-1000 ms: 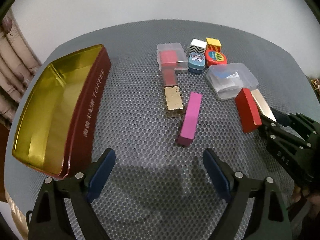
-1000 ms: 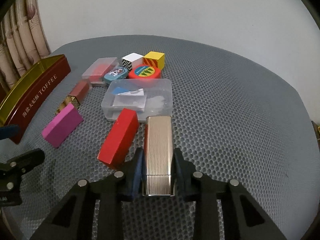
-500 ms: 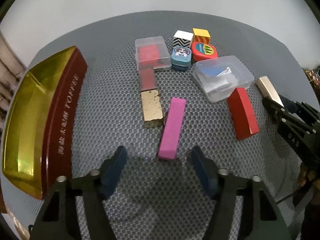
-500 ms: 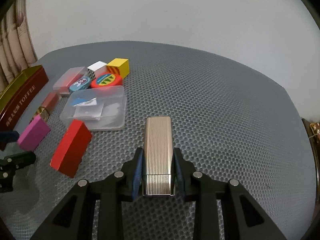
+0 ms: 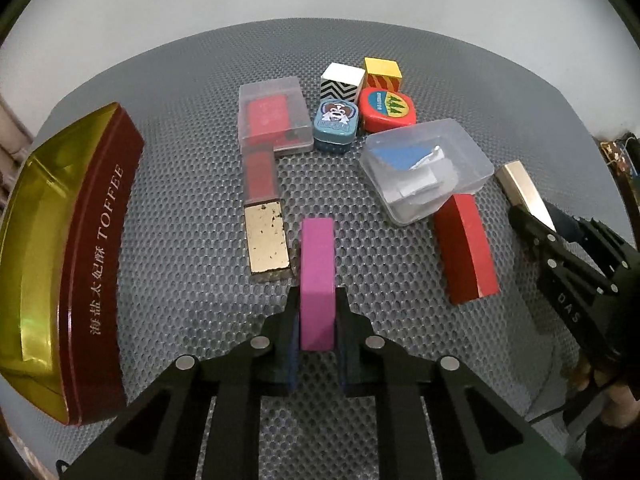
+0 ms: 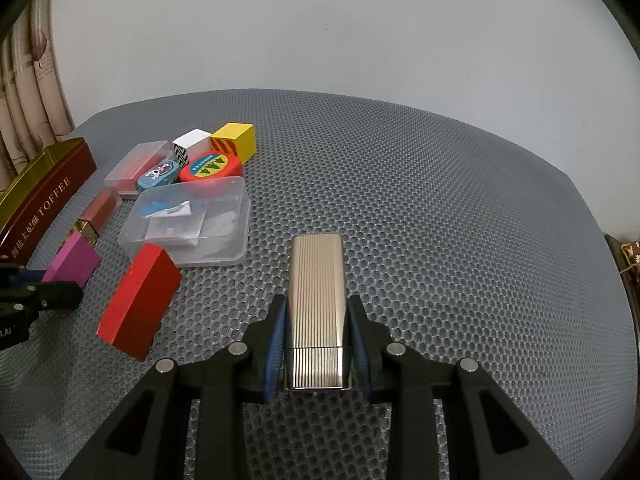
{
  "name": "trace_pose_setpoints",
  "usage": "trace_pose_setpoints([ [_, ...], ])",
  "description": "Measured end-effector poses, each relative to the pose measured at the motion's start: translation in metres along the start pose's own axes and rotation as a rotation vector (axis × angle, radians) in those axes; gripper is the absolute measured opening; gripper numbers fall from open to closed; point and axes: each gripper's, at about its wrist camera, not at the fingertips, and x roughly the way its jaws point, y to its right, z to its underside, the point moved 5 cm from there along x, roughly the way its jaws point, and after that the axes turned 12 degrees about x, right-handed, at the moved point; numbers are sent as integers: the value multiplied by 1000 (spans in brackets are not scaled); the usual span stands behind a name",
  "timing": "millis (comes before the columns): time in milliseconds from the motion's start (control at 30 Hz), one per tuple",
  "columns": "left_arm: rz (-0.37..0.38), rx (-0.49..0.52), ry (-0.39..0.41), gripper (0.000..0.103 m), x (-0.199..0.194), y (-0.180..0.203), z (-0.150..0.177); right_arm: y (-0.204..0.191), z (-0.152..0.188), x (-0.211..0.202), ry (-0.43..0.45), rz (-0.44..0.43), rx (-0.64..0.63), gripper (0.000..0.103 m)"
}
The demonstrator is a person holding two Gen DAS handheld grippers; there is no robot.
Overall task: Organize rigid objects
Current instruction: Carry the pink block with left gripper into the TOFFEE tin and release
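Worktop [image 5: 440, 60] grey, honeycomb mat. Toffee tin [image 5: 60, 260] open, at far left edge (gold inside). Clear box [image 5: 426, 170] well right of tin. Red block [image 5: 466, 248] just beside clear box. Pink block [image 5: 317, 280] between tin and red block, left tongs [image 5: 317, 332] clamped on its near end. Right tongs [image 6: 316, 344] clamped on ribbed gold case [image 6: 316, 300], far right of tin.

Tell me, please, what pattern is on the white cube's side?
Black zigzag chevrons on the white cube, clearest in the left wrist view.
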Motion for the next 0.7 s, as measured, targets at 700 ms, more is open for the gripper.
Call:
trace_pose_setpoints([
  [700,-96,-36,99,12,-76,-54,-2,3,1,0,4,11,-11,31],
])
